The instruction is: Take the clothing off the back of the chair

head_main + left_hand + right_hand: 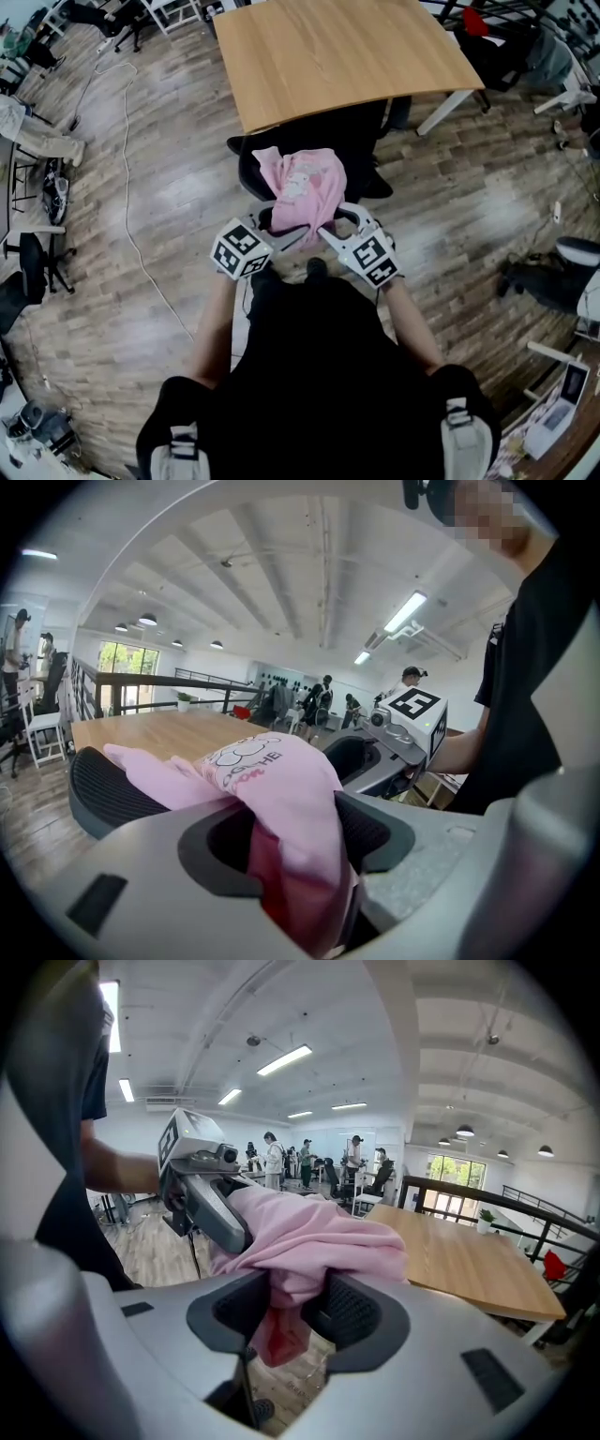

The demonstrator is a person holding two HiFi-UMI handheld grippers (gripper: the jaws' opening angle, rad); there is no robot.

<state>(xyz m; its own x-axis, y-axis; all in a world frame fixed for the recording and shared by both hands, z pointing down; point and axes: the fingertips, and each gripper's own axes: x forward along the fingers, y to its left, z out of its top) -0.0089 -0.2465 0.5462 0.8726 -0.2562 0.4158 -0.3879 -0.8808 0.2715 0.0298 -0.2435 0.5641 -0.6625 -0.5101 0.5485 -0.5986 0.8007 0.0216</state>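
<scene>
Both tongs pinch the pink garment (305, 187) with their jaws partway closed: left tongs (281, 228) on its left side, right tongs (339, 223) on its right, about level. It drapes over the chair back (103, 794) just ahead, so it probably has to be lifted upward to come clear.

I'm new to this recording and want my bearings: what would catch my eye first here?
A pink garment is bunched over the back of a black chair, right in front of the person. The left claw and right claw each pinch its fabric, one from either side. Just beyond the chair stands a big wooden table.
</scene>
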